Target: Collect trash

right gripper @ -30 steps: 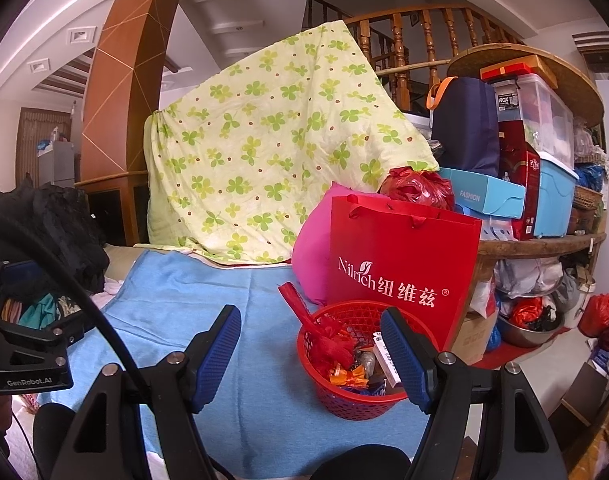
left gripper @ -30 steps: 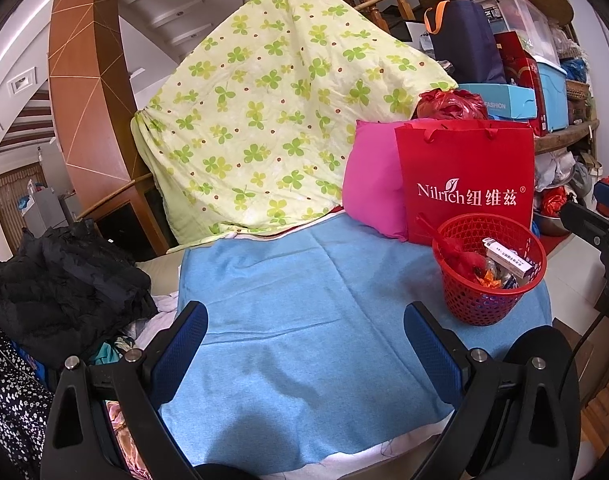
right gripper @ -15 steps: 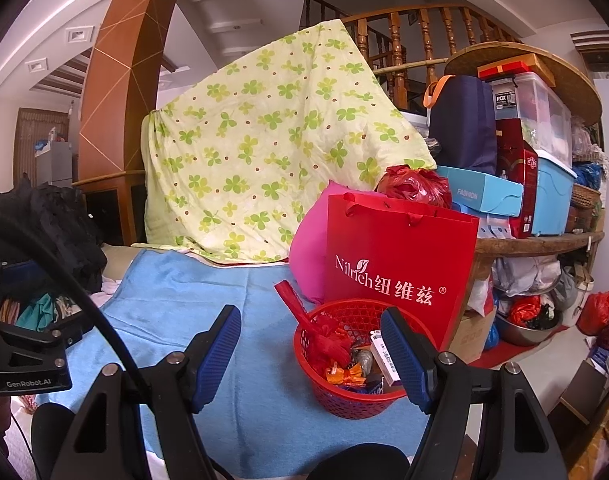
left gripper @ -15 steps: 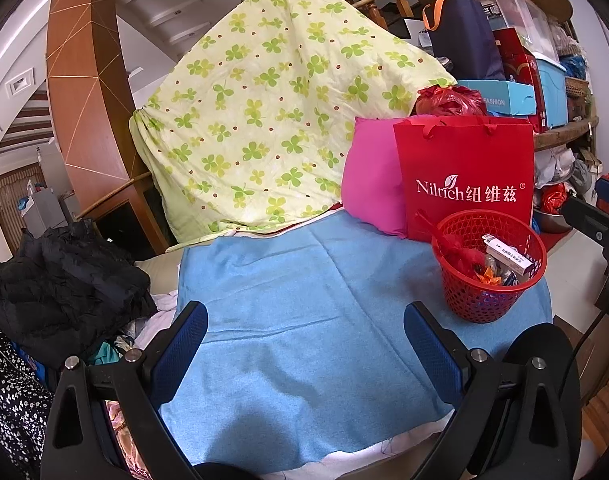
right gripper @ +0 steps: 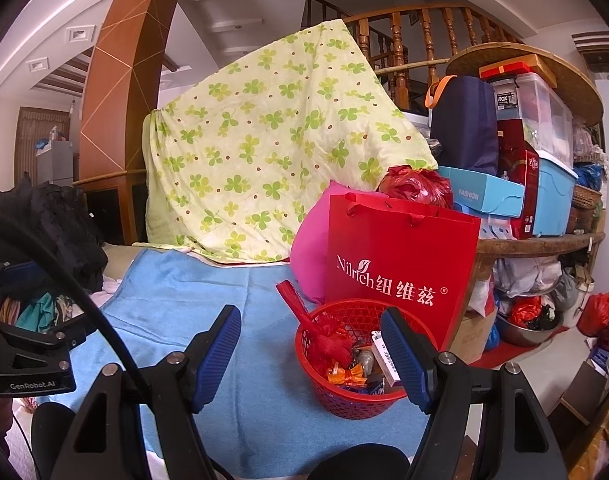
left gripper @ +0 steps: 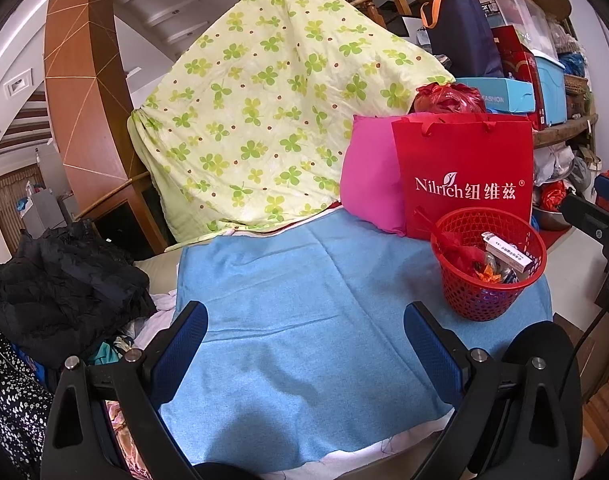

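With both your left gripper [left gripper: 304, 344] and right gripper [right gripper: 310, 354] showing jaws open and empty, watch the full red basket [right gripper: 352, 394] near the blue cloth's [left gripper: 304, 320] edge: a nudge could tip trash out.

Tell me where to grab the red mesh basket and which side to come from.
Grip the red mesh basket by its top rim at the near edge, coming from above with one finger inside and one outside. It stands upright and open-topped; trash fills the middle, and the red bag appears to crowd its far side.
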`<state>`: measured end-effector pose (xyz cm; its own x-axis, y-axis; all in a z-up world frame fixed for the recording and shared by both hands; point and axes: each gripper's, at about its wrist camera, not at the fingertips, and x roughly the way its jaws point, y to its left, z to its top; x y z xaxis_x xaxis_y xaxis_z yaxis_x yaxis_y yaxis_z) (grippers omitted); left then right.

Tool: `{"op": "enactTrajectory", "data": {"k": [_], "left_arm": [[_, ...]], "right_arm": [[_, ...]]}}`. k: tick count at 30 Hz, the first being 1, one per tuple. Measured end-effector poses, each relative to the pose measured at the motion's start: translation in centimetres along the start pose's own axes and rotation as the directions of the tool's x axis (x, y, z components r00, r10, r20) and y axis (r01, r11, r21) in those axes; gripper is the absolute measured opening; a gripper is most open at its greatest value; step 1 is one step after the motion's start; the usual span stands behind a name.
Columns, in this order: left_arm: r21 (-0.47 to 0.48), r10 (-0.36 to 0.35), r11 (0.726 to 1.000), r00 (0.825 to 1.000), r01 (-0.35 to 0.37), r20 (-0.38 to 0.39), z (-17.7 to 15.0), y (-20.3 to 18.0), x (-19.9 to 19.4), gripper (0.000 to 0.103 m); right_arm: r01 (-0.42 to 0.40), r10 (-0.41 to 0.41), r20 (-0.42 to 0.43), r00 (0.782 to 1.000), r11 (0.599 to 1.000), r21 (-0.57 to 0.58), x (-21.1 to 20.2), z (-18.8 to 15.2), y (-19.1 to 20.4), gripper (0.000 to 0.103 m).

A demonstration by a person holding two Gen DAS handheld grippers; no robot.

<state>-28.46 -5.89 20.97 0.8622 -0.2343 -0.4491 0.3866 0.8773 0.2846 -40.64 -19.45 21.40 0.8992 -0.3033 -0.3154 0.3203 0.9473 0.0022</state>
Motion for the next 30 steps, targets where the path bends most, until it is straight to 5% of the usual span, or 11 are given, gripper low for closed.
{"op": "enactTrajectory", "data": {"k": [30], "left_arm": [[0.082, -0.033, 0.996, 0.999, 0.034, -0.019, 0.0, -1.3, 1.6, 0.098]], "right_arm": [[0.007, -0.007, 0.003, 1.0, 0.999, 0.047, 1.5, -0.7, -2.3, 0.076]]}}
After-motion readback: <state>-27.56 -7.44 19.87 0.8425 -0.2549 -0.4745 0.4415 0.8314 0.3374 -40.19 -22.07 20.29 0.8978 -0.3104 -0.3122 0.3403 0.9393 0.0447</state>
